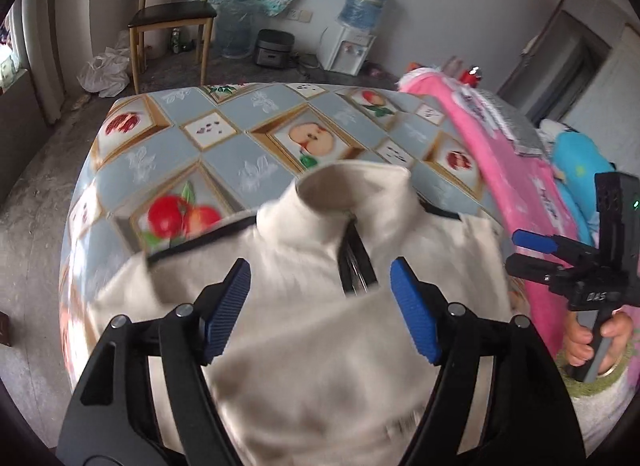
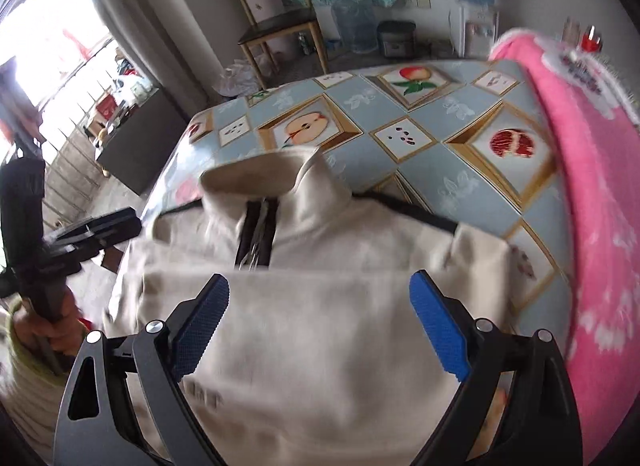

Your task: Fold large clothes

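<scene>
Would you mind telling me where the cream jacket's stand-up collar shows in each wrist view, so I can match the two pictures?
Left wrist view: the collar sits just above centre, beyond the open blue fingers.
Right wrist view: the collar sits left of centre, above the dark zip.
Shared landmark: the halved-apple picture on the tablecloth, just beyond the collar.

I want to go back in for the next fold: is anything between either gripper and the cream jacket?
Nothing visible. The left gripper and right gripper both hang with jaws open directly above the cream jacket, with only air between. The pink blanket lies off to the right, beside the jacket, not over it.
</scene>
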Demonstrator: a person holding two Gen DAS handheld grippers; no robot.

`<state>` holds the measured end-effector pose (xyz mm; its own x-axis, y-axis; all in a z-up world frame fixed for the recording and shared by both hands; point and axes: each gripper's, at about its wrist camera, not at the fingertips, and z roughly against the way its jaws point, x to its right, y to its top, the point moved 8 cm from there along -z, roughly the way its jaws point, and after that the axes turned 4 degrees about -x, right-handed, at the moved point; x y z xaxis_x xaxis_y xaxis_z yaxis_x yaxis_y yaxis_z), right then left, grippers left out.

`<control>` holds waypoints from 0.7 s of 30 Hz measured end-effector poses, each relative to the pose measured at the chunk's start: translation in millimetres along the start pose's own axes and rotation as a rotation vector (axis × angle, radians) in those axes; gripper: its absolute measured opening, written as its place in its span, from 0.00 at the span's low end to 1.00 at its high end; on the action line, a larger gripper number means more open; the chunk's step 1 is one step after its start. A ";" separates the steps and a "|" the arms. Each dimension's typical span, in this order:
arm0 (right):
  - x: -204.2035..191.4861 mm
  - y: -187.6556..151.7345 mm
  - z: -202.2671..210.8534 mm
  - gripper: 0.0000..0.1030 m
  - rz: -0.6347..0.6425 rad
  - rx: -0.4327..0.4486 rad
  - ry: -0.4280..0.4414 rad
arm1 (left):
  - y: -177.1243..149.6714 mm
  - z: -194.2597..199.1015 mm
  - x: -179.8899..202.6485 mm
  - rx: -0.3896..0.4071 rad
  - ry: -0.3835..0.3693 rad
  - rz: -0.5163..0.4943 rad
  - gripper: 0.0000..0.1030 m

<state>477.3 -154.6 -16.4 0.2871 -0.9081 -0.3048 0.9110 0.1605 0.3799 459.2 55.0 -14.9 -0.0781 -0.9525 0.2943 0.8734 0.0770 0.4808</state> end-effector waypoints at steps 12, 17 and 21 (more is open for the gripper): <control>10.4 90.2 -130.5 0.86 -0.034 -0.243 -0.142 | 55.5 -119.4 -31.4 -0.188 0.265 -0.001 0.67; 11.9 72.1 -137.1 0.60 -0.011 -0.304 -0.173 | 36.9 -124.2 -32.3 -0.249 0.312 -0.051 0.61; -1.9 54.4 -110.8 0.37 0.063 -0.286 -0.159 | 14.8 -102.5 -19.8 -0.241 0.325 -0.173 0.58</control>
<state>559.2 -101.3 -91.9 0.3160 -0.9384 -0.1399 0.9457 0.2996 0.1259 522.9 44.8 -98.3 -0.1111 -0.9915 -0.0670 0.9510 -0.1257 0.2825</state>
